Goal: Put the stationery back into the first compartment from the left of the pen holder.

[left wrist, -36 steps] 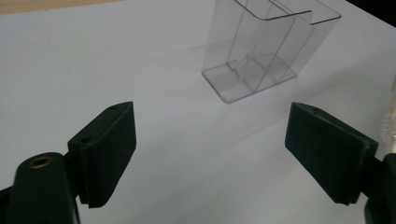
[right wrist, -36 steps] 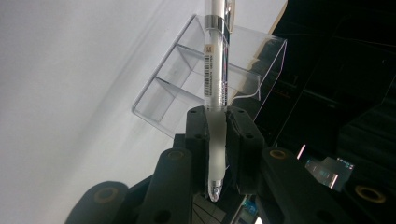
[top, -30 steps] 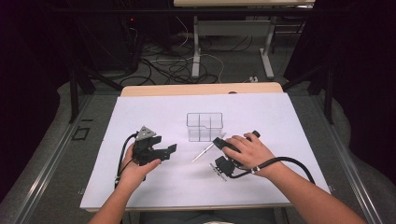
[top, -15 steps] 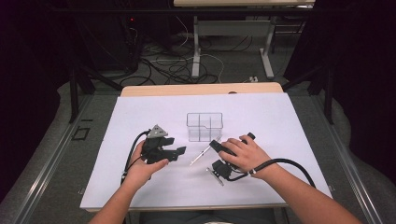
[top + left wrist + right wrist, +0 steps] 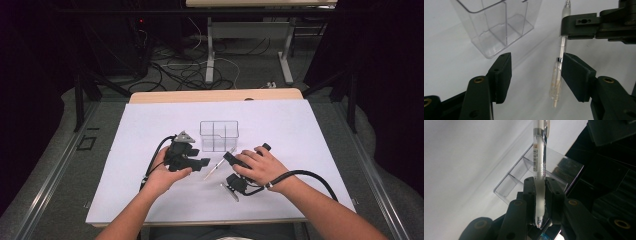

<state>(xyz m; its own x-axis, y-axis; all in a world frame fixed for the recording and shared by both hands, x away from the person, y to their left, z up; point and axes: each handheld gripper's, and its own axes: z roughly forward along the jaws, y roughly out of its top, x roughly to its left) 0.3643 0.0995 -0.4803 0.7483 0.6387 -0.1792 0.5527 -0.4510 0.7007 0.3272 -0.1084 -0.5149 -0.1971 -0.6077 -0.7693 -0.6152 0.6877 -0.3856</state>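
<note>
one pen (image 5: 559, 72), one clear organizer (image 5: 219, 135), two grippers: left gripper (image 5: 200, 163), right gripper (image 5: 229, 157).

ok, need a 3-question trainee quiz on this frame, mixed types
1. True or false: the right tool is clamped on the pen.
2. The left tool's jaws are: A) shut on the pen, B) apart with the pen between them, C) gripping the clear organizer.
3. What stands on the white sheet just beyond both tools?

Key:
1. True; its pads press the barrel from both sides.
2. B; the jaws have just been closing, one pad close beside the pen, the other well off it.
3. The clear organizer, a divided box, upright.
</note>
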